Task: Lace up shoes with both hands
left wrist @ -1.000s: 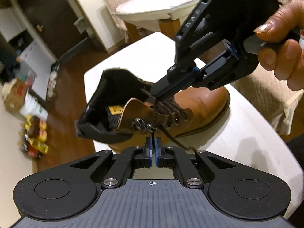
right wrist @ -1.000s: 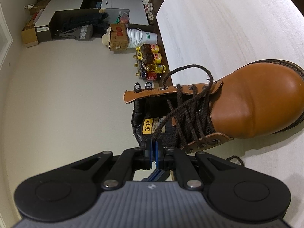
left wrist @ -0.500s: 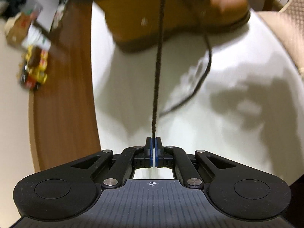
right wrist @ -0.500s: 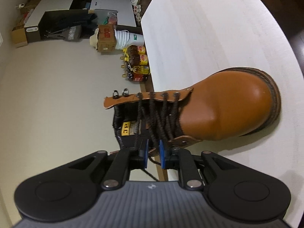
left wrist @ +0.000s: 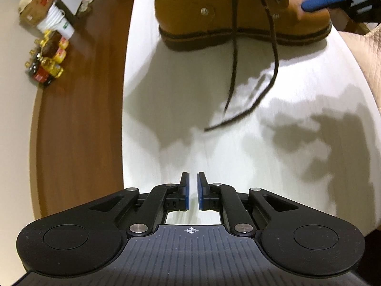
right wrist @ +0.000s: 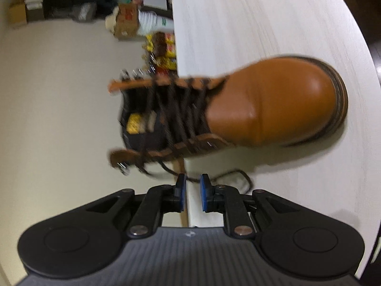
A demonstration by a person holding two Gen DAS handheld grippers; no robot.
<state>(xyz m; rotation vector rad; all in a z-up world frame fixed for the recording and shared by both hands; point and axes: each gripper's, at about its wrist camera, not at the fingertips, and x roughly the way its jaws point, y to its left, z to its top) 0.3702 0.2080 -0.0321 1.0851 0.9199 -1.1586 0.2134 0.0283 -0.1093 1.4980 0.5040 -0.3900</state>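
Note:
A tan leather boot stands on the white table, toe to the right. Two dark brown lace ends hang from its eyelets and trail loose on the tabletop. My left gripper hovers over the table short of the boot; its jaws are opening and nothing lies between them. In the right wrist view the boot shows crossed laces over the tongue. My right gripper sits beside the boot's upper, jaws opening, its pads not pressing on anything. A lace loop lies just beyond them.
Bottles, a white bucket and a cardboard box stand on the floor left of the table. The table's left edge drops to brown wood. A beige quilted seat is at the right.
My left gripper pulled the lace taut away from the boot, then let it go; the lace now lies slack. My right gripper opened off the lace near the tongue.

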